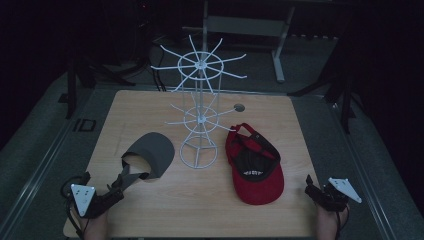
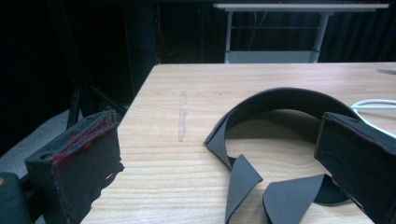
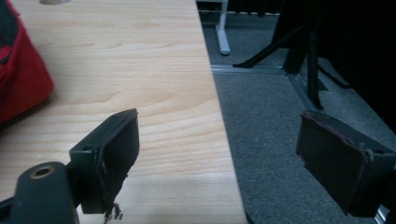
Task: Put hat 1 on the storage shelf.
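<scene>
1. Lying on the near left part of the wooden table (image 1: pixel 150 210), the grey cap (image 1: pixel 150 155) rests with its brim to the far side and its strap ends (image 2: pixel 261 191) pointing toward the near left corner.
2. The left gripper (image 1: pixel 121 184) sits just near of the cap at the near left corner. In the left gripper view its two black jaws stand wide apart, released, with the strap ends on the table between them; the pads press on nothing. Whether the right-hand jaw touches the cap band cannot be told.
3. The white wire rack (image 1: pixel 199 110) stands upright at the table's centre, just right of the grey cap, its round base on the wood.
4. The red cap (image 1: pixel 254 165) lies upside down right of the rack base, its brim toward the near edge.
5. The right gripper (image 1: pixel 311 188) hovers at the near right edge of the table, near the red cap but apart from it. Its jaws stand open and empty, one over the wood, the other over the grey floor (image 3: pixel 280 116).
</scene>
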A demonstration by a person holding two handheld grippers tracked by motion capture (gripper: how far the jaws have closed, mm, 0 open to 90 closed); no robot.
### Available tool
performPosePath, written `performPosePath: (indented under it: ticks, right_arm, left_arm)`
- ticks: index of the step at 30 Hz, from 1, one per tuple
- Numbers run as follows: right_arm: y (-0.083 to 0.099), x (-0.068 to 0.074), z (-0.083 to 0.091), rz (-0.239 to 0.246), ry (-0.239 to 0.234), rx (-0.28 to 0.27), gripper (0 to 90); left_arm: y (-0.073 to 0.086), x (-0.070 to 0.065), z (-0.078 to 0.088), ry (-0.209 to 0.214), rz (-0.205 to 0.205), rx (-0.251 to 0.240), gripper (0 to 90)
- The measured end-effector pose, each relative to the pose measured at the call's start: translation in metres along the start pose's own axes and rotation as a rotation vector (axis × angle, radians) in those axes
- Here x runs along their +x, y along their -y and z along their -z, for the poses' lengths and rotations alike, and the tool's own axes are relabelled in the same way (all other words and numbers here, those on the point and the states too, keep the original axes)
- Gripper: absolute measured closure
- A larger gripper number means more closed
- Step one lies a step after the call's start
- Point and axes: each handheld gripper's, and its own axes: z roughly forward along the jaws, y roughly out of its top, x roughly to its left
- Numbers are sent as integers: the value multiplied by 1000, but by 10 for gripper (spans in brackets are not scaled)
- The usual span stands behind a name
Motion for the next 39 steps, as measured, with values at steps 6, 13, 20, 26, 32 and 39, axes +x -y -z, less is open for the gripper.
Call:
performPosePath:
  ticks: [6,13,20,26,32,39]
  right_arm:
    - [-2,2,1,8,-63,52,132]
    - [-17,12,8,27,-140,159,104]
    - [-43,21,7,64,-246,169,107]
    - [-67,38,2,115,-364,129,149]
    - [-85,60,-15,201,-431,111,152]
    - [-94,87,-48,290,-487,144,178]
  left_arm:
    - [-3,-4,1,41,24,-7,8]
    - [-6,-13,1,90,25,52,8]
    - [-8,-20,3,136,46,83,7]
    - [-10,-23,3,183,55,87,8]
    - [-11,-24,3,207,65,107,8]
    - [-10,-24,3,215,69,111,8]
